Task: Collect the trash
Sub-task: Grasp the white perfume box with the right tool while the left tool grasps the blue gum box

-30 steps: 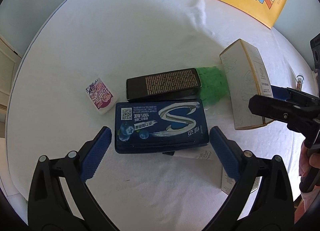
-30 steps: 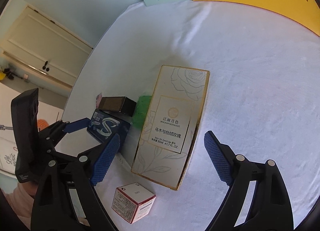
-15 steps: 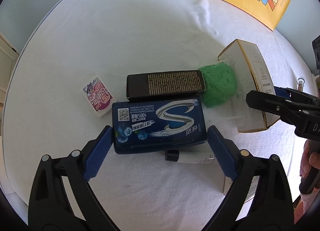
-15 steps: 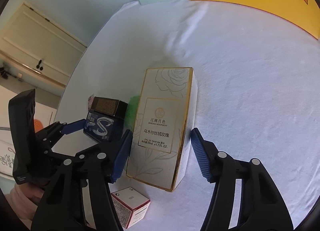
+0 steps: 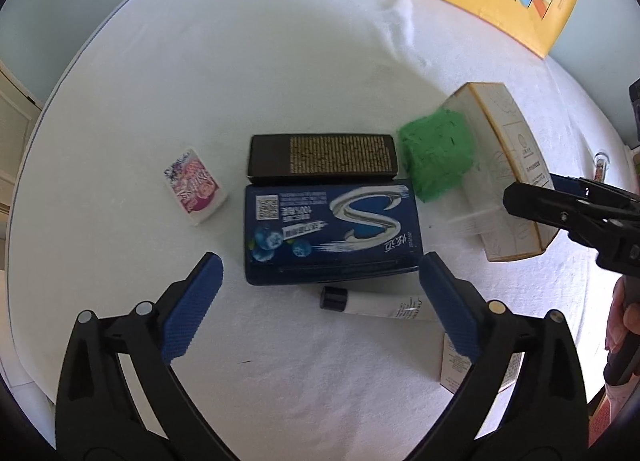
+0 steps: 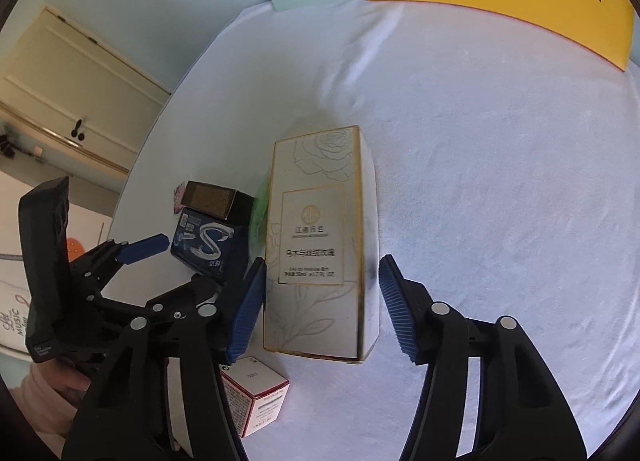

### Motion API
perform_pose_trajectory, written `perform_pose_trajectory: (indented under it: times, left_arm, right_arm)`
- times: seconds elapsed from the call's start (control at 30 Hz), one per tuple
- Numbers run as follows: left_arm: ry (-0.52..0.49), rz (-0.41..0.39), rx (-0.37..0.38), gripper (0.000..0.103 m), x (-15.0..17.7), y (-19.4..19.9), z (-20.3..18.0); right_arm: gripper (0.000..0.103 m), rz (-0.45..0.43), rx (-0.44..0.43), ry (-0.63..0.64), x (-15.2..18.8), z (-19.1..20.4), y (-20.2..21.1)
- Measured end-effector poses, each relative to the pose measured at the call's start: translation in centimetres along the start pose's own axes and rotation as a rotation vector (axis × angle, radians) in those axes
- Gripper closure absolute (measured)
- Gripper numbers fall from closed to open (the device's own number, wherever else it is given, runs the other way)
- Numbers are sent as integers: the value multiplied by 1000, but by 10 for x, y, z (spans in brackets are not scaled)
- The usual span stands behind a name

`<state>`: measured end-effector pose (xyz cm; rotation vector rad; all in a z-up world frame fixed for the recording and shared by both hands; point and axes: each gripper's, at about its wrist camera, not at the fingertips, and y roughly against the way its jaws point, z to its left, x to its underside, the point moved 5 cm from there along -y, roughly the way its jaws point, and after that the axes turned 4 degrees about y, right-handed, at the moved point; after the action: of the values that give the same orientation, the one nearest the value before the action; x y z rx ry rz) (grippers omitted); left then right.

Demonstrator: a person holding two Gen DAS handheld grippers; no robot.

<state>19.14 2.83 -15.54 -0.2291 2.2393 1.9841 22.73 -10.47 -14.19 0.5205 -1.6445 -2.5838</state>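
Right gripper (image 6: 322,303) straddles the perfume box (image 6: 320,241) (jaws apart), level.

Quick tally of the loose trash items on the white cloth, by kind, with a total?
Boxes: 4 - perfume box, blue gum box, dark brown box, small red-and-white box
Tubes: 1 - white tube
Small packets: 1 - pink packet
Green wads: 1 - green wad
Total: 7

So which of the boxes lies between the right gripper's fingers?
The tall white perfume box with gold rose lines; the blue gum box lies by the left gripper.
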Motion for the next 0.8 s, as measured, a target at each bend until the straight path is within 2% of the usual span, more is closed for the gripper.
perform_pose_trajectory:
  times: [0.23, 0.37, 0.43, 0.67, 0.8]
  left_arm:
    - [8, 2, -2, 6, -8, -8, -7]
    - [-6, 3, -48, 7, -11, -16, -10]
    - [-8, 14, -54, 7, -11, -21, -9]
    - [-12, -2, -44, 8, -13, -19, -5]
    - [-25, -21, -40, 8, -10, -5, -1]
  right_arm:
    - [34, 4, 20, 3, -6, 0, -9]
    - [34, 10, 76, 38, -9, 0, -16]
    - [45, 7, 96, 63, -9, 2, -16]
    - [53, -19, 144, 105, -13, 4, -6]
    - [54, -34, 172, 122, -10, 4, 4]
